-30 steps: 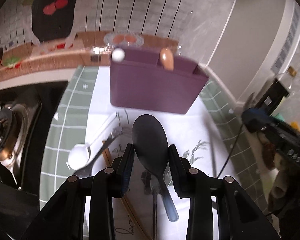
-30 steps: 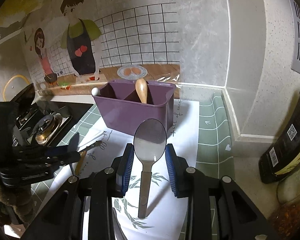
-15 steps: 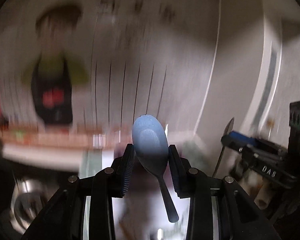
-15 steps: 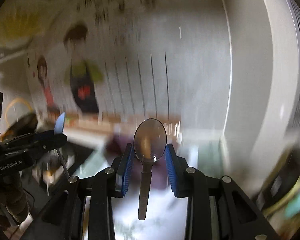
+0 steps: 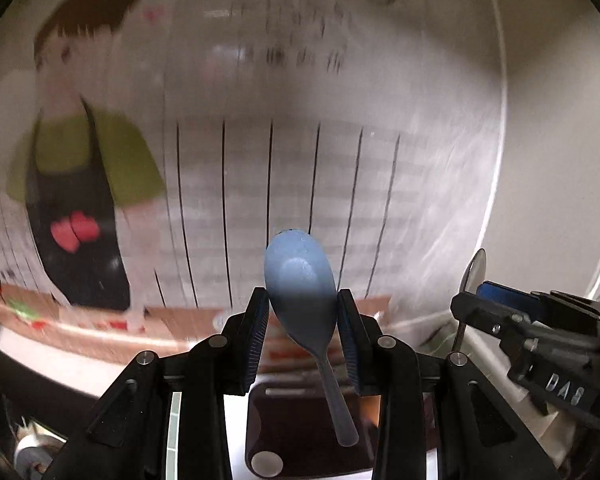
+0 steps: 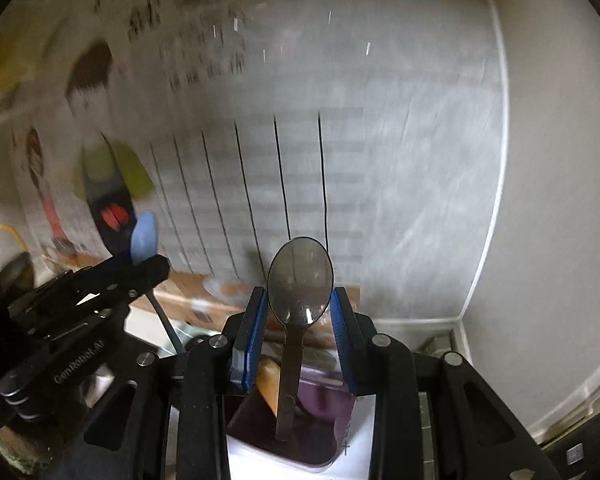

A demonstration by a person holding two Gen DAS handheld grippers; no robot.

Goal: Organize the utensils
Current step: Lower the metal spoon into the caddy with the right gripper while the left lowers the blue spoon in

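Note:
My left gripper (image 5: 302, 316) is shut on a blue plastic spoon (image 5: 300, 284), bowl up, handle hanging down over the purple utensil box (image 5: 296, 436) below. My right gripper (image 6: 298, 320) is shut on a metal spoon (image 6: 300, 276), bowl up, its handle pointing down into the purple box (image 6: 316, 432). A wooden handle (image 6: 269, 380) stands in that box. Each gripper shows in the other's view: the right one (image 5: 500, 308) at the right, the left one (image 6: 140, 264) at the left. A white spoon end (image 5: 265, 462) lies in the box.
The tiled wall with a cartoon sticker (image 5: 76, 184) is close ahead, blurred. A wooden ledge (image 5: 80, 328) runs along its base. The wall corner (image 6: 496, 200) is at the right. A white mat (image 6: 352, 460) lies under the box.
Both grippers have risen from the mat with their spoons and tilted up toward the wall. They now hang over the purple box, which has dropped to the bottom of both views.

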